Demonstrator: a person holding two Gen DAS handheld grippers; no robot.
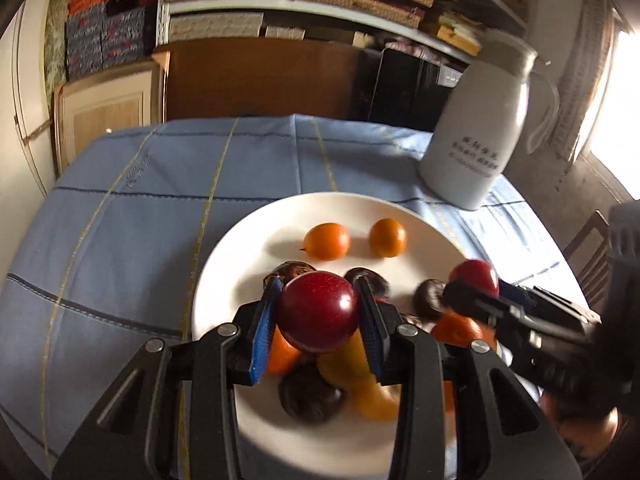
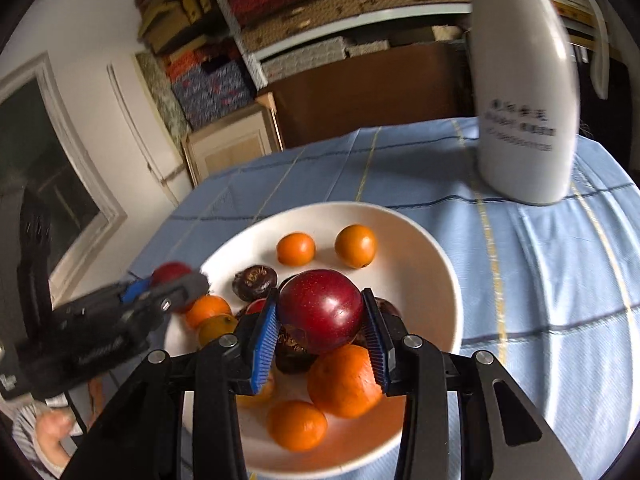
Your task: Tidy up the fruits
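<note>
A white plate (image 1: 240, 248) on the blue tablecloth holds small oranges (image 1: 327, 241), dark brown round fruits (image 1: 310, 398) and larger oranges. My left gripper (image 1: 319, 312) is shut on a dark red plum (image 1: 318, 311) and holds it just above the plate's near side. My right gripper (image 2: 322, 312) is shut on a second red plum (image 2: 320, 310), held above the plate (image 2: 424, 264) over a big orange (image 2: 344, 380). The right gripper with its plum (image 1: 476, 276) also shows at the right in the left wrist view; the left gripper with its plum (image 2: 172, 276) shows at the left in the right wrist view.
A tall white thermos jug (image 1: 476, 136) stands on the blue tablecloth (image 1: 140, 200) behind the plate to the right; it also shows in the right wrist view (image 2: 524, 100). Shelves of boxes and a wooden cabinet stand behind the table.
</note>
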